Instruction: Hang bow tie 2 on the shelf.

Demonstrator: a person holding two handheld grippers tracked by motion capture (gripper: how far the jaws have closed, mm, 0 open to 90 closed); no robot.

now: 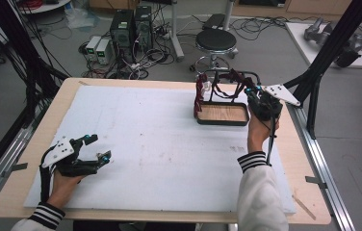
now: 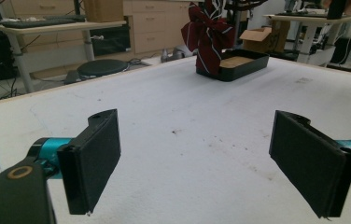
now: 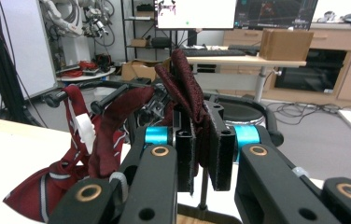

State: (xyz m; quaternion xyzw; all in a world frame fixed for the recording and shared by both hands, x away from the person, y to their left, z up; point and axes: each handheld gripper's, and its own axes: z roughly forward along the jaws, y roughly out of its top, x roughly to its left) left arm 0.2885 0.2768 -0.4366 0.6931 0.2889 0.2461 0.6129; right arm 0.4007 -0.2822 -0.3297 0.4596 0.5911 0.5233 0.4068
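A dark red striped tie [image 1: 199, 98] hangs over the black rail of a small stand with a black, wood-bottomed tray [image 1: 222, 114] at the table's far right. My right gripper [image 1: 258, 100] is at the rail's right end. In the right gripper view its jaws [image 3: 201, 140] are shut on a fold of the tie [image 3: 183, 84], with more of it draped over the rail [image 3: 113, 98] to the left. My left gripper [image 1: 101, 148] rests low at the near left, open and with nothing in it [image 2: 197, 158]. It looks across at the tie [image 2: 208, 35] and tray [image 2: 243, 63].
A white foam sheet [image 1: 145, 144] covers most of the wooden table. A round stool [image 1: 216, 41] and computer towers [image 1: 131, 26] stand on the floor beyond the far edge. A black frame post [image 1: 330, 53] rises at the right.
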